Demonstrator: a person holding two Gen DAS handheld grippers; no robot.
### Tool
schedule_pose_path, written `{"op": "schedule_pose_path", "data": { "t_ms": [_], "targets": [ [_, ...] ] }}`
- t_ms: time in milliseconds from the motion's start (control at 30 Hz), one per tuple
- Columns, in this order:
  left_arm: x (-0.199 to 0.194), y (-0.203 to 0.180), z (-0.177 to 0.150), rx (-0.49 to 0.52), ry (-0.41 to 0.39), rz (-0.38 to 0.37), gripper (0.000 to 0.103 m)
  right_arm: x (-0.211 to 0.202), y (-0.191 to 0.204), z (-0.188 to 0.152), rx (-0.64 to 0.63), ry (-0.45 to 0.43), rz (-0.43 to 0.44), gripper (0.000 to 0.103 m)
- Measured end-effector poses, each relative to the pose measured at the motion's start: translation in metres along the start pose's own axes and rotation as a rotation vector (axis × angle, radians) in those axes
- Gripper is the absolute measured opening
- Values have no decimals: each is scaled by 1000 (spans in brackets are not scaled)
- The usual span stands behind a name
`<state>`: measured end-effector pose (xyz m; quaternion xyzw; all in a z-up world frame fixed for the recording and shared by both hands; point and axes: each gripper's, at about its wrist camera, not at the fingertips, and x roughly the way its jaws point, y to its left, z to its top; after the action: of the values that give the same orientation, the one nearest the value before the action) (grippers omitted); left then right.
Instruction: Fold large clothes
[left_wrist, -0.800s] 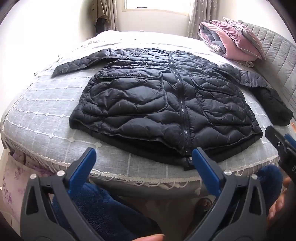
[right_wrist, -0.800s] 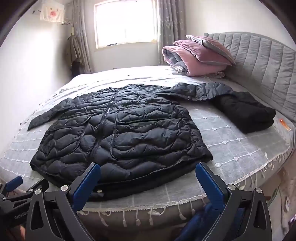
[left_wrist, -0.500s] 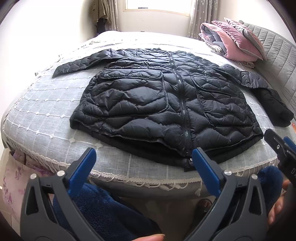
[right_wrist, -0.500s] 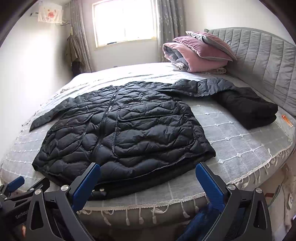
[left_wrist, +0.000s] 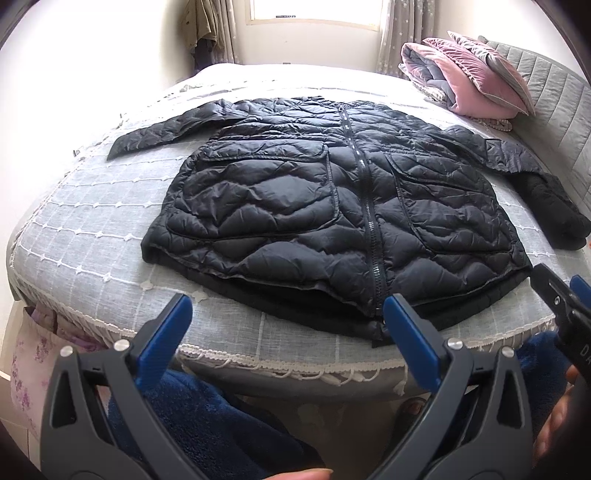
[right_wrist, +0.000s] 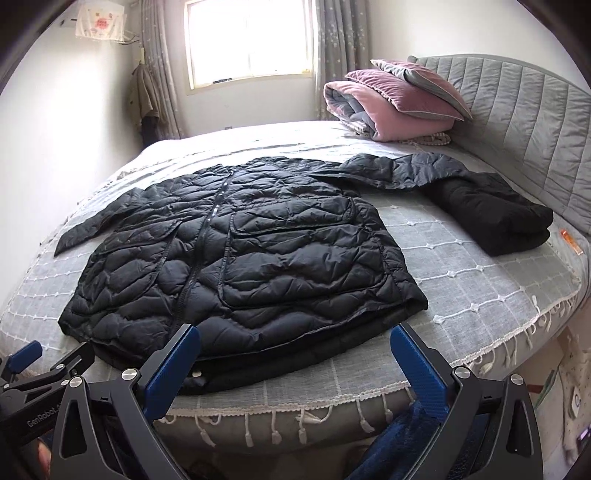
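Note:
A black quilted puffer jacket (left_wrist: 332, 206) (right_wrist: 236, 258) lies flat and zipped on the bed, hem toward me, both sleeves spread out sideways. My left gripper (left_wrist: 288, 314) hangs open at the bed's near edge, just short of the hem, nothing between its blue fingers (left_wrist: 166, 332). My right gripper (right_wrist: 295, 347) also stands open, over the hem's right half, holding nothing. In the left wrist view the right gripper's tip (left_wrist: 561, 295) shows at the right edge; in the right wrist view the left gripper (right_wrist: 33, 362) shows at the lower left.
A grey checked bedspread (left_wrist: 81, 236) (right_wrist: 480, 288) with a fringed edge covers the bed. A folded black garment (right_wrist: 495, 218) lies at the right near the padded headboard (right_wrist: 535, 129). Pink pillows and a rolled quilt (right_wrist: 391, 107) sit at the back. Blue-clad legs (left_wrist: 207, 424) show below.
Both grippers have edged slightly closer over the bed, so the jacket sits a little lower and larger in view. Both stay open and the jacket has not moved.

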<state>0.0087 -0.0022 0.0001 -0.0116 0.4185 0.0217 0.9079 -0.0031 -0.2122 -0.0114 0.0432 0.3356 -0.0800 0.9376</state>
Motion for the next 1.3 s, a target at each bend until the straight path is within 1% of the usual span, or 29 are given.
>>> {"op": "schedule_pose_path", "data": {
  "t_ms": [267,367,467,567,667,833,1033,1133,1200,1233,1267,1300],
  "targets": [
    [6,2,1,-14,56,7,103,2,2,2,-9,3,-21,103],
    [8,4,2,-16,67,12,103,3,2,4,5,8,-6,103],
    [9,6,1,-31,53,-3,103,4,1,5,10,21,-5,103],
    [11,9,2,-37,59,2,103,6,1,4,7,35,-6,103],
    [13,13,3,-48,54,-4,103,8,0,3,9,13,-10,103],
    [14,16,3,-43,43,4,103,11,-1,3,18,16,-13,103],
    [18,20,6,-43,45,-6,103,14,-1,4,17,18,-8,103],
    [28,40,14,-83,58,-14,103,22,-6,7,4,19,14,103],
    [41,63,22,-120,91,-33,103,43,-28,10,62,75,73,103],
    [45,71,24,-131,97,-25,103,51,-36,11,89,92,80,103],
    [51,85,26,-156,104,-5,103,62,-52,12,138,116,89,103],
    [56,95,28,-165,112,19,102,70,-64,13,172,120,92,103]
  ]
}}
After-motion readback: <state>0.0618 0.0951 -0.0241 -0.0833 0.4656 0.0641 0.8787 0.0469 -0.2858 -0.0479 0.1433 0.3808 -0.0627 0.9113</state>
